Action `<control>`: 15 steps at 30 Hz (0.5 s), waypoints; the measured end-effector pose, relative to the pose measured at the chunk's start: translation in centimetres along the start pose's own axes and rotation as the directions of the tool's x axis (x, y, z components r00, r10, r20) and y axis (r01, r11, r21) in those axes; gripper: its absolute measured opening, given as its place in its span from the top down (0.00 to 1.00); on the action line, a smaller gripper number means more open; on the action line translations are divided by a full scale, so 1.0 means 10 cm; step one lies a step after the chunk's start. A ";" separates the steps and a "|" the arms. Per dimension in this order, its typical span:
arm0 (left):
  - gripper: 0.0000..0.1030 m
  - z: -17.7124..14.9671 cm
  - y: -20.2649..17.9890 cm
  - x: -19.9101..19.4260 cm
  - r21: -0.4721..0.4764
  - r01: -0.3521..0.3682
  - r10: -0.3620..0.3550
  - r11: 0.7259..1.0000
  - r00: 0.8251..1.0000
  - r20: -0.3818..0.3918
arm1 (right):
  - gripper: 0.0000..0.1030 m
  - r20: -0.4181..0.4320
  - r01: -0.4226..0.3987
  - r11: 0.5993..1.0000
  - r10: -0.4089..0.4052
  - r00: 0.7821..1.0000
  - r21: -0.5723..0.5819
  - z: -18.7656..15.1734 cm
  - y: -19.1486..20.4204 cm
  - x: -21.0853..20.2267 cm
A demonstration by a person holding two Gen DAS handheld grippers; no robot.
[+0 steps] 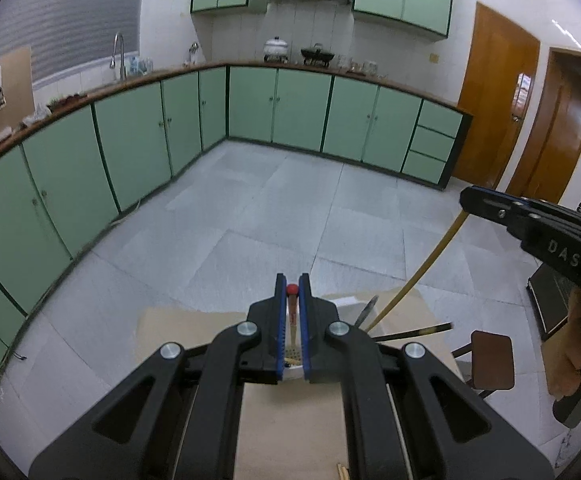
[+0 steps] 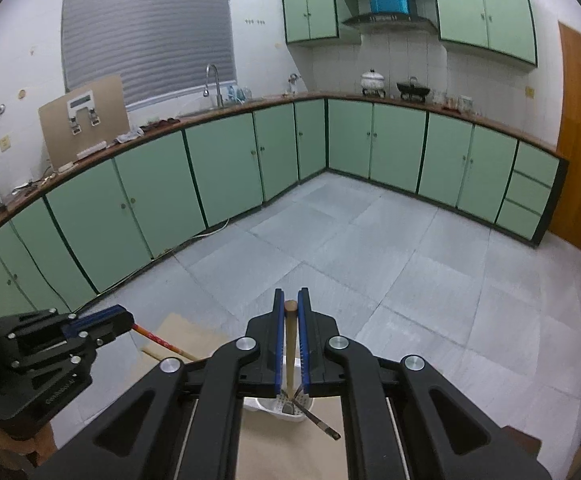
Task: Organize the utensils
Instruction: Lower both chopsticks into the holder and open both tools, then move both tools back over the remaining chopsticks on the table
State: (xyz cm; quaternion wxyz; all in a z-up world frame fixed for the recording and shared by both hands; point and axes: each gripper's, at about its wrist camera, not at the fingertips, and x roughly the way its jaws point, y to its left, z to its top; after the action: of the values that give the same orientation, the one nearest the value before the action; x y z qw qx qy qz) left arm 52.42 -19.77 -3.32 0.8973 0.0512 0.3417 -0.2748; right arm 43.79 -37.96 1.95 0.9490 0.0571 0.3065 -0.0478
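The left gripper (image 1: pixel 292 289) clamps a red-tipped utensil handle (image 1: pixel 291 312), upright over a white perforated holder (image 2: pixel 286 406) on the table (image 1: pixel 290 420). The right gripper (image 2: pixel 291 306) pinches a yellowish wooden handle (image 2: pixel 290 344), also steeply upright above the holder.
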 end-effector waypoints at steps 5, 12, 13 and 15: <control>0.94 -0.13 0.08 0.29 -0.010 0.004 -0.004 1.000 0.999 -0.045 | 0.92 -0.061 -0.027 0.998 0.031 0.998 0.061 -0.19 -0.17 0.29; 0.63 -0.20 0.14 0.09 -0.016 -0.027 0.027 1.000 1.000 -0.008 | 0.75 -0.040 -0.012 0.997 0.015 0.999 0.073 -0.27 -0.30 0.17; 0.63 -0.20 0.16 0.01 -0.020 -0.022 0.022 1.000 1.000 0.001 | 0.75 -0.032 -0.017 0.997 0.020 0.999 0.077 -0.29 -0.32 0.09; 0.63 -0.22 0.17 -0.15 -0.014 -0.019 0.019 1.000 1.000 0.019 | 0.75 -0.011 -0.019 0.997 0.020 1.000 0.073 -0.32 -0.35 -0.06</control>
State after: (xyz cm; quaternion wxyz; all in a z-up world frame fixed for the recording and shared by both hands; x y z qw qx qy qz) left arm 51.08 -17.06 -4.25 0.9034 0.0455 0.3345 -0.2643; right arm 41.07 -40.93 -0.55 0.9449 0.0948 0.3095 -0.0491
